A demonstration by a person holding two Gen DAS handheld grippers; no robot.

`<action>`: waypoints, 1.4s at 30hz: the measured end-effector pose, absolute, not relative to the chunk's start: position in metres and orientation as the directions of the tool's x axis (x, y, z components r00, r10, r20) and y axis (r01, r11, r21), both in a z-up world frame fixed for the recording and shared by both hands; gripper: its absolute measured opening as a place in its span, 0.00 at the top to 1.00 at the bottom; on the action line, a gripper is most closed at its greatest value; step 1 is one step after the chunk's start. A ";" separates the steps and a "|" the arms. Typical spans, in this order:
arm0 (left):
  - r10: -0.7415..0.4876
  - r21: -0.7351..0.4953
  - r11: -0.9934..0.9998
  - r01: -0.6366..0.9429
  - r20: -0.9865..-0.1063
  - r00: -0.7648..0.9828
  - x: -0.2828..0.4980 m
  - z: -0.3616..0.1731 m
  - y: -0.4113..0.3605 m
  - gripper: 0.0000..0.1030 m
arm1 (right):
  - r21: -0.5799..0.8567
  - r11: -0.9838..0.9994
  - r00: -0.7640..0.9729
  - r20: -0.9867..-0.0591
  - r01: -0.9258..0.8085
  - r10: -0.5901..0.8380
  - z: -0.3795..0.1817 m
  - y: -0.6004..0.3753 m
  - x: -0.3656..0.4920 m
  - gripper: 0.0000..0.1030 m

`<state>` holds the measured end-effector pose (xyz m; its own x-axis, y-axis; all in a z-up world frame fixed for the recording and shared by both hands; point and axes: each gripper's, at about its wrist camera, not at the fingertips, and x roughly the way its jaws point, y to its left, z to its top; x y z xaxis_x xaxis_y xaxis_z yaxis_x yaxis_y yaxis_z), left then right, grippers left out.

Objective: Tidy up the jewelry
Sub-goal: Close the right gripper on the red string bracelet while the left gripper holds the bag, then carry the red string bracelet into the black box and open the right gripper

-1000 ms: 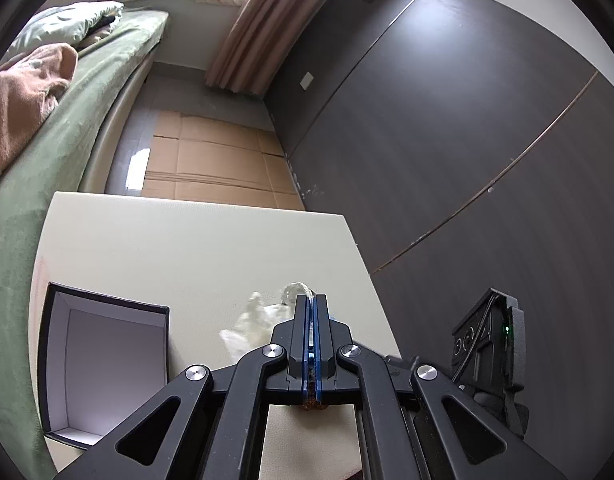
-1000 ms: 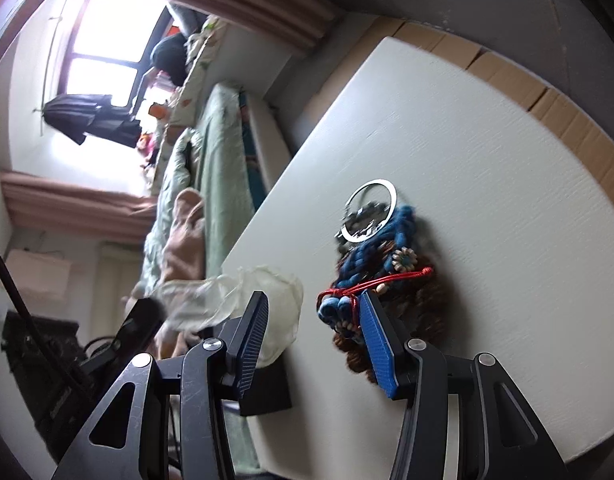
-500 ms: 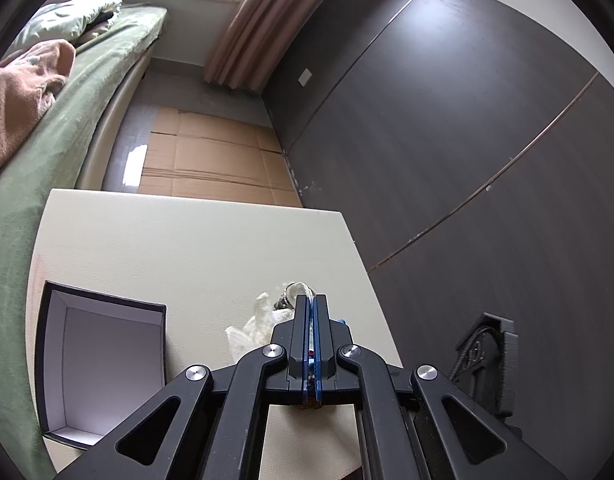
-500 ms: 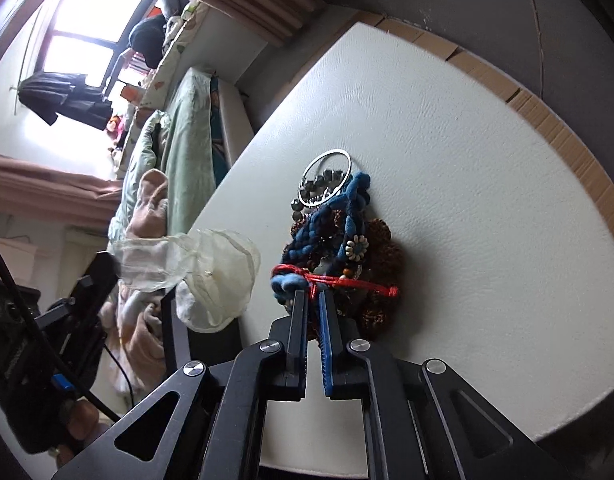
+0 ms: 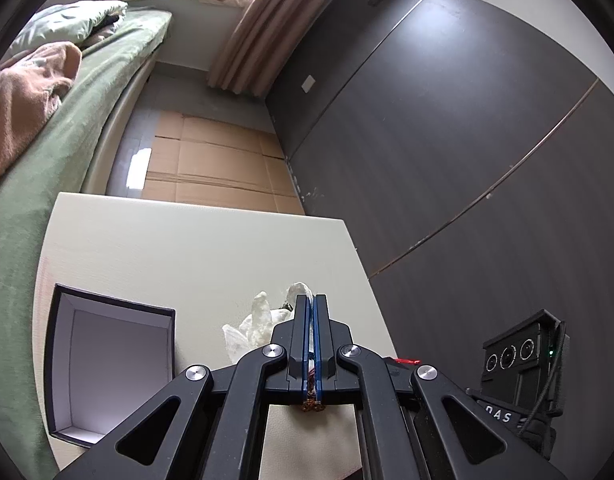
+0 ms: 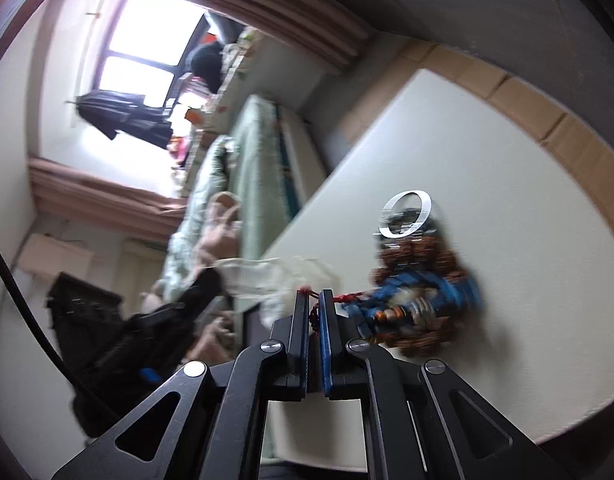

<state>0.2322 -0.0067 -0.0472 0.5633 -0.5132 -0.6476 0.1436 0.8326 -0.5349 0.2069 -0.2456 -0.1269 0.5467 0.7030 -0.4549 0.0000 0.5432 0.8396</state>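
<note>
White letters, seemingly "DAS", on black camera device [image 5: 519, 376], partly hidden

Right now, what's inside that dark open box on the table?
The dark box shows only a bare pale lining on its floor and inner walls; no jewelry is visible inside. Its near corner is covered by the left gripper, so that part cannot be checked.

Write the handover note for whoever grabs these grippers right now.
Left gripper: shut on the sheer pouch, held up over the table.
Right gripper: shut on the red cord, which runs into the jewelry pile.
Silver ring lies at the pile's far end; open box sits empty.
Done: both grips.
Left: bag or box everything.
</note>
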 end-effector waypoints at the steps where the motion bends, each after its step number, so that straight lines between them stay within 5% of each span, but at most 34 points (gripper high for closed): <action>1: -0.512 -0.534 0.833 0.144 -0.646 0.566 0.231 -0.046 -0.006 0.99 | 0.847 0.532 0.548 -0.443 -0.004 0.709 -0.126 -0.245 0.206 0.94; 10: -0.504 -0.541 0.832 0.125 -0.640 0.580 0.228 -0.044 0.006 0.99 | 0.663 0.718 0.501 -0.704 0.212 0.503 -0.160 -0.249 0.217 0.94; 18: -0.513 -0.544 0.827 0.138 -0.634 0.578 0.226 -0.043 0.006 0.99 | 0.702 0.705 0.506 -0.647 0.103 0.570 -0.150 -0.224 0.229 0.94; 26: -0.515 -0.559 0.820 0.124 -0.625 0.587 0.228 -0.041 0.015 0.99 | 0.670 0.742 0.414 -0.685 0.035 0.599 -0.156 -0.186 0.234 0.94; 42: -0.431 -0.523 0.850 0.058 -0.629 0.647 0.212 -0.030 0.062 0.99 | 0.797 0.597 0.493 -0.485 -0.092 0.722 -0.118 -0.169 0.227 0.94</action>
